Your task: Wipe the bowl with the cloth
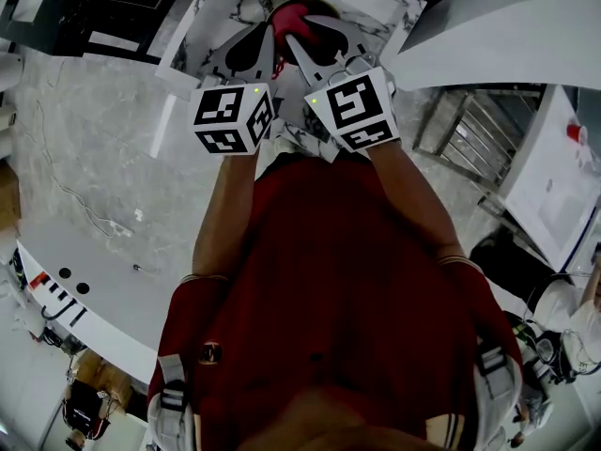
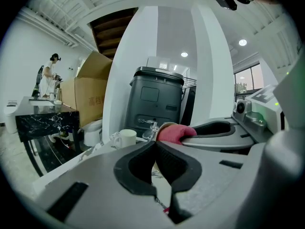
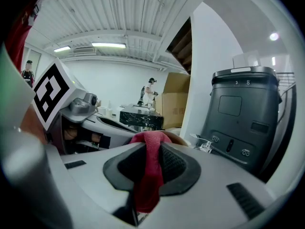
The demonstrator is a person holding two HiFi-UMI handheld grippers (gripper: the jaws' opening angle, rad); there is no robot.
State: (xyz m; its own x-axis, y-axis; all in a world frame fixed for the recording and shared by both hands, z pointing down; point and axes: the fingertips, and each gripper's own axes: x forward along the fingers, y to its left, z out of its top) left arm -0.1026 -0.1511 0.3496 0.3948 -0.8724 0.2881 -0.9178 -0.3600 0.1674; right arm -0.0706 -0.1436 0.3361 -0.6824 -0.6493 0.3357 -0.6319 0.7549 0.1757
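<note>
Marble-patterned desk [image 1: 371, 7] lies under both tools, with a white mug [image 2: 127, 138] on its left part and a dark grey bin [image 2: 155, 99] beyond; left claw [image 2: 155, 149] is pinched narrow on the pale edge of the bowl [image 2: 163, 125]; red cloth [image 3: 150, 166] presses against the bowl between the two tools; right claw [image 3: 151, 149] is clamped on that cloth.

The head view is dim and underexposed, corners sinking to black. Both gripper views are brighter, lit from above by a strip light [image 3: 108, 45] and round spots [image 2: 242, 42]. Fisheye bending curves straight lines and darkens the edges. The left hand-held gripper [image 2: 155, 143] and right hand-held gripper [image 3: 152, 144] blur up close; the cloth [image 3: 147, 175] reads vivid red, the bowl [image 2: 165, 125] soft-edged.
</note>
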